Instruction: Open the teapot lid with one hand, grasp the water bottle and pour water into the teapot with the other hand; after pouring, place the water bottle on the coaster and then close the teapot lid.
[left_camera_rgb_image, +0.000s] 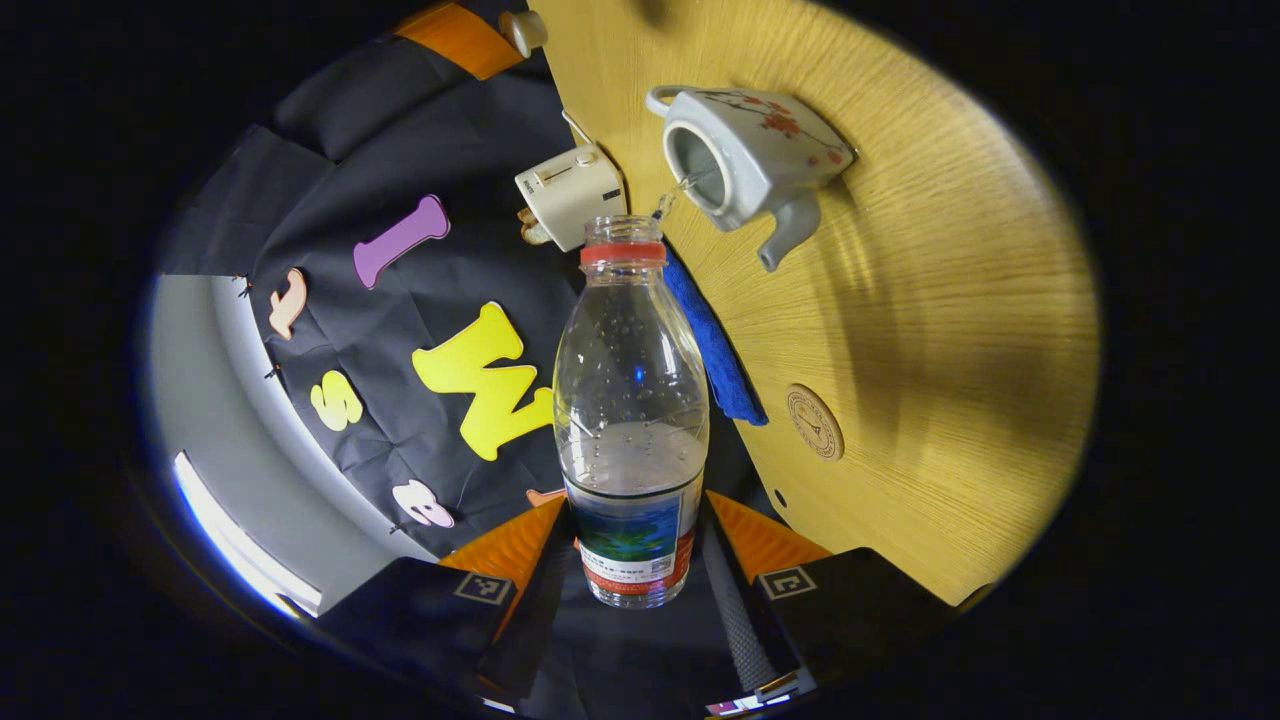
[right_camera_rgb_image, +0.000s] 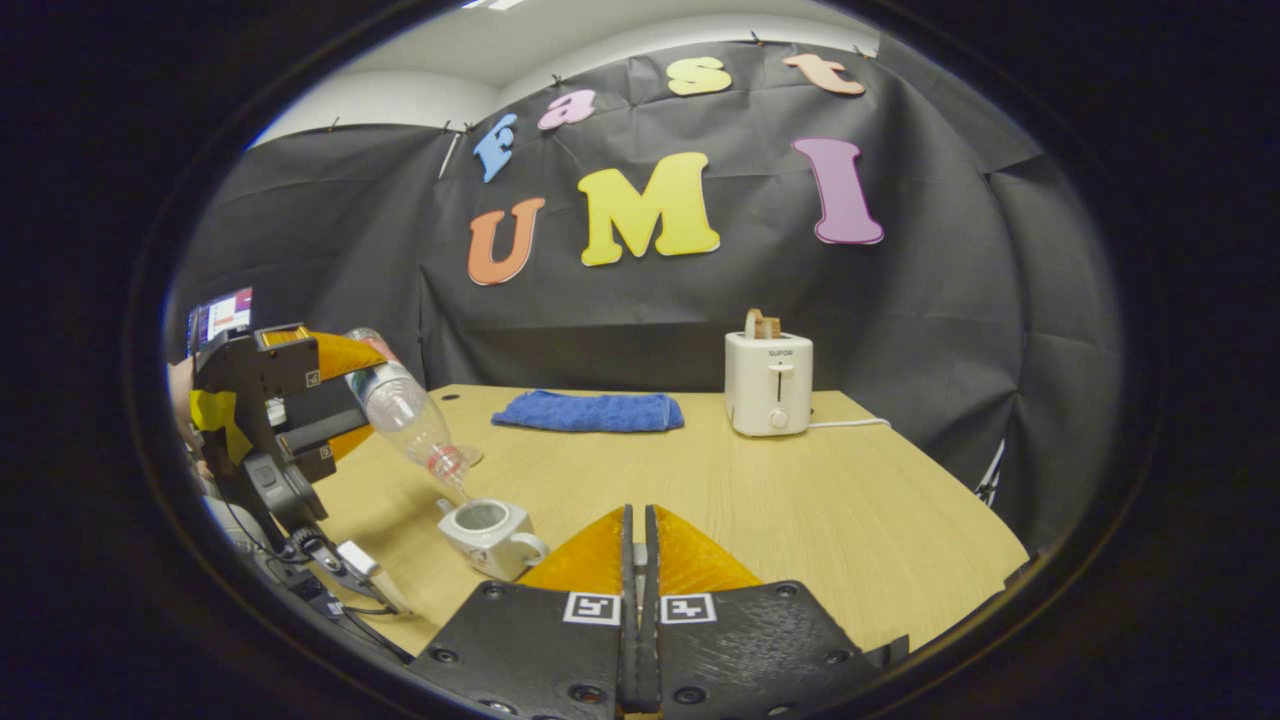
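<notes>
In the left gripper view, the left gripper is clamping the water bottle low on its label, tipping a thin stream into the open teapot; half-full, it probably feels light, slick and squashy. In the right gripper view, the right gripper is closing its fingers together near the teapot; whether they are pinching the lid, I cannot tell.

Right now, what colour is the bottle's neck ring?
Red, clearest in the left gripper view on the water bottle.

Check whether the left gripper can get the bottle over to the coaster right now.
Probably yes: the left gripper holds the water bottle, tilted over the teapot, and the coaster lies bare on the table beside them, apart from the blue towel.
</notes>
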